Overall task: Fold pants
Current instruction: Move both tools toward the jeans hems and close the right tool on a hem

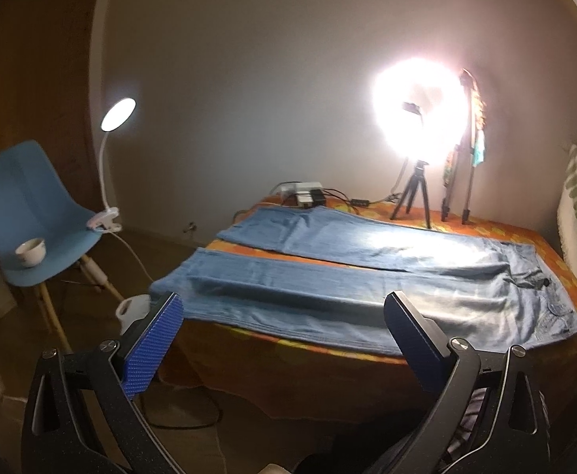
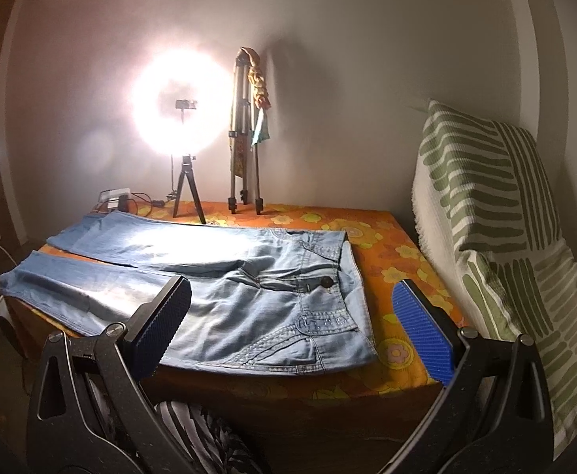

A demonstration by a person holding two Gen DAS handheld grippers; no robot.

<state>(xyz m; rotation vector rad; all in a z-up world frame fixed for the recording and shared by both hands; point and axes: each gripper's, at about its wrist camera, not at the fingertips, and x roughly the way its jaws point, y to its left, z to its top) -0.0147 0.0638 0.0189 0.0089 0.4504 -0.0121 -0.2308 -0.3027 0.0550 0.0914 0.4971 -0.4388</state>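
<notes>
Pants (image 2: 217, 276) flat on the bed (image 2: 387, 245) (legs apart), beyond both empty, wide-open tongs (image 1: 284, 339) (image 2: 292, 328).

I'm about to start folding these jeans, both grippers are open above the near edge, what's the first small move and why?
Probably lower the right gripper onto the near waistband corner and the left gripper onto the near leg's hem. The jeans lie flat on the floral cover with legs apart, and neither gripper holds anything, so a lengthwise fold needs that grasp first.

The left gripper (image 1: 284, 339) and right gripper (image 2: 292, 330) share speckled black triangular-cutout frames, silver round screws and blue ribbed finger pads (image 2: 423, 339).
</notes>
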